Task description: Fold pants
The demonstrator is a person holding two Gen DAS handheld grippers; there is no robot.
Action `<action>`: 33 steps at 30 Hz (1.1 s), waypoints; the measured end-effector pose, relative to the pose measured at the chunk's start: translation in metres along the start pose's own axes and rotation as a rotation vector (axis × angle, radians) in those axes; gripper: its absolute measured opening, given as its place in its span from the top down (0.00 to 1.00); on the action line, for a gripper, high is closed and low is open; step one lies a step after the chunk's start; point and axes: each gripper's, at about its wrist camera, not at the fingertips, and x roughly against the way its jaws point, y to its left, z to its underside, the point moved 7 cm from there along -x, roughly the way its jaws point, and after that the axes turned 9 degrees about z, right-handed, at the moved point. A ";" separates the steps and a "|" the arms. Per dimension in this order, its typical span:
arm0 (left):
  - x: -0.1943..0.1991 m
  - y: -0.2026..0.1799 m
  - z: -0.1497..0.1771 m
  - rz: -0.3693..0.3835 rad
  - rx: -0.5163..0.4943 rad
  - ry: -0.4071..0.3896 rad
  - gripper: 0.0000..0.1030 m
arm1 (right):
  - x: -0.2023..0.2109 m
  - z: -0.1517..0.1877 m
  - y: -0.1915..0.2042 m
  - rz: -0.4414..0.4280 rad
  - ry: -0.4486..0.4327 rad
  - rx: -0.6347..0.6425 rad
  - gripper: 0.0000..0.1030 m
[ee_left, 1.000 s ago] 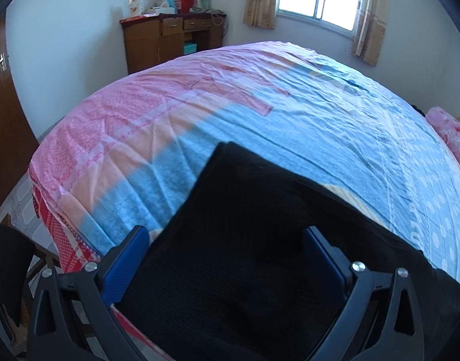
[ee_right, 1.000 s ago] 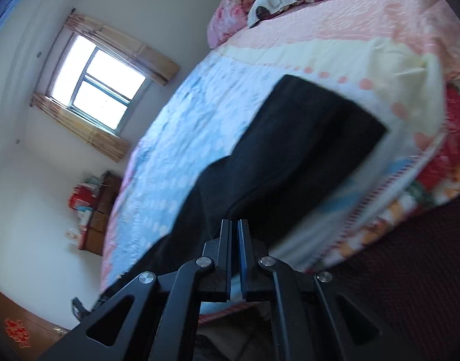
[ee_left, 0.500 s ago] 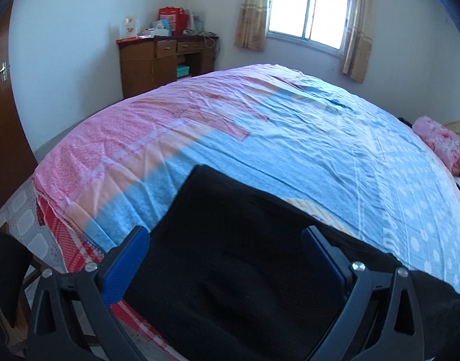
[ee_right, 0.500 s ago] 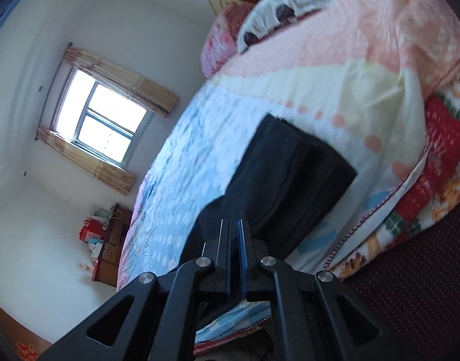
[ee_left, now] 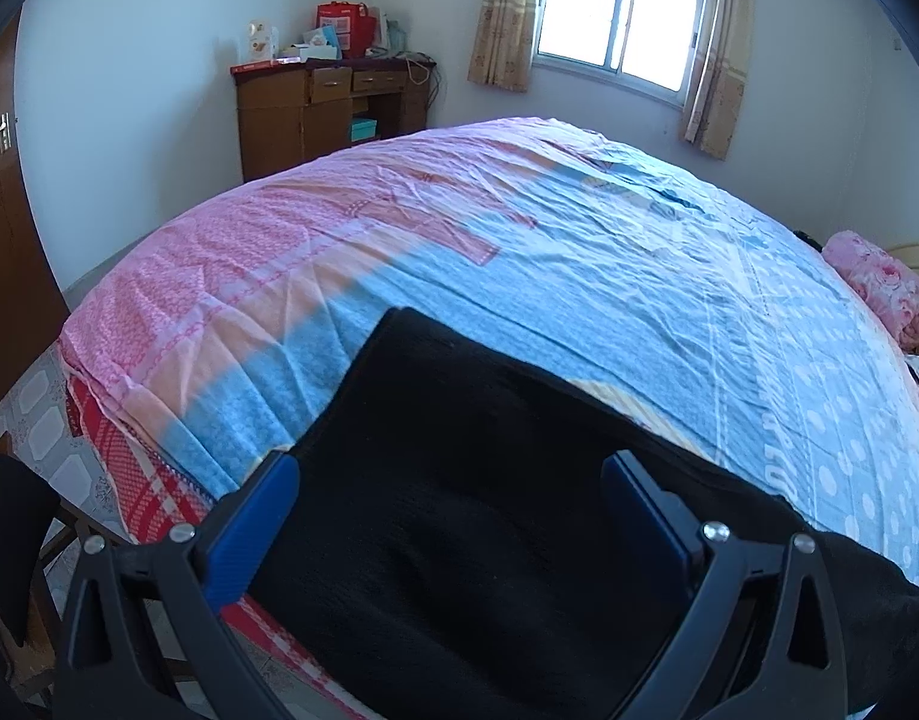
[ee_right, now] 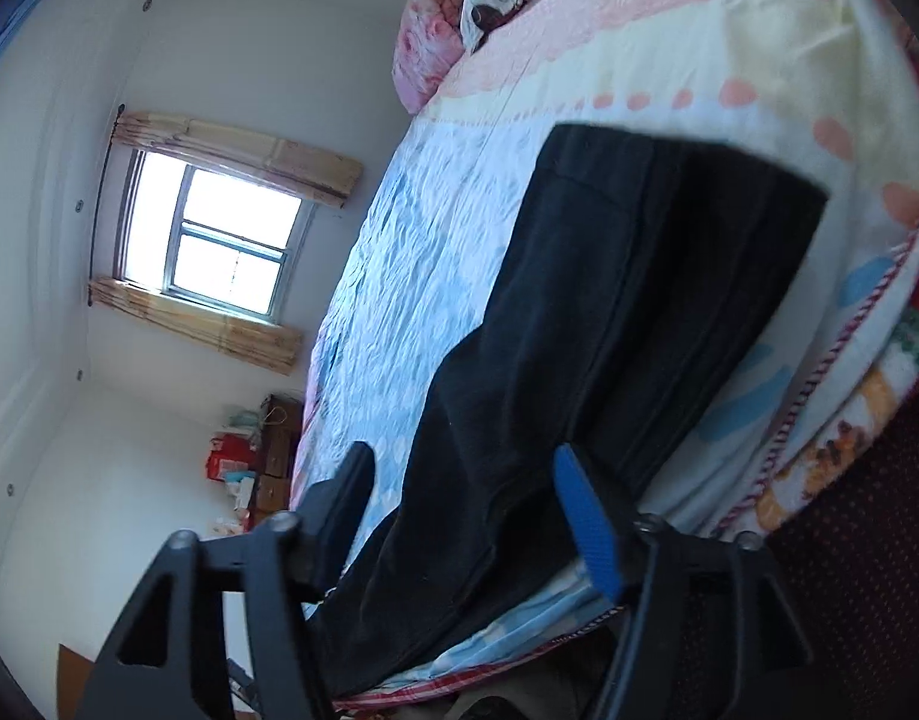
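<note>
Black pants [ee_left: 459,480] lie flat along the near edge of a bed with a pink and blue sheet [ee_left: 579,252]. My left gripper [ee_left: 450,483] is open and empty, its blue-padded fingers [ee_left: 249,528] straddling one end of the pants just above the cloth. In the right wrist view the pants [ee_right: 609,312] stretch away, their far end squared off. My right gripper [ee_right: 459,480] is open and empty, hovering over the near part of the pants.
A wooden desk [ee_left: 327,108] with boxes stands against the far wall beside a curtained window [ee_left: 615,12]. Pink pillows [ee_left: 879,282] lie at the head of the bed. A wooden door [ee_left: 3,210] is at the left. The tiled floor [ee_left: 45,438] shows below the bed's edge.
My right gripper has opened; it was shut before. It has also come closer to the pants. My left gripper has drawn back slightly and stays open.
</note>
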 end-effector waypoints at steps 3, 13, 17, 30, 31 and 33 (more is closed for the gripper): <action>0.000 -0.001 0.001 0.000 -0.005 0.003 0.00 | 0.004 -0.001 -0.001 0.036 0.011 -0.004 0.36; -0.001 -0.006 0.004 0.004 -0.010 0.015 0.00 | -0.030 0.005 0.017 0.002 0.057 0.040 0.36; -0.001 -0.005 0.004 0.000 -0.009 0.018 0.00 | -0.039 -0.002 0.017 0.045 -0.012 0.079 0.61; -0.001 -0.004 0.000 -0.014 -0.009 0.022 0.00 | 0.004 -0.026 -0.001 0.044 -0.164 0.165 0.97; 0.000 -0.005 0.000 -0.014 -0.013 0.020 0.00 | 0.010 -0.025 -0.001 0.041 -0.168 0.168 0.97; 0.002 -0.006 -0.002 -0.018 -0.022 0.011 0.00 | 0.022 -0.024 -0.002 0.009 -0.169 0.139 0.97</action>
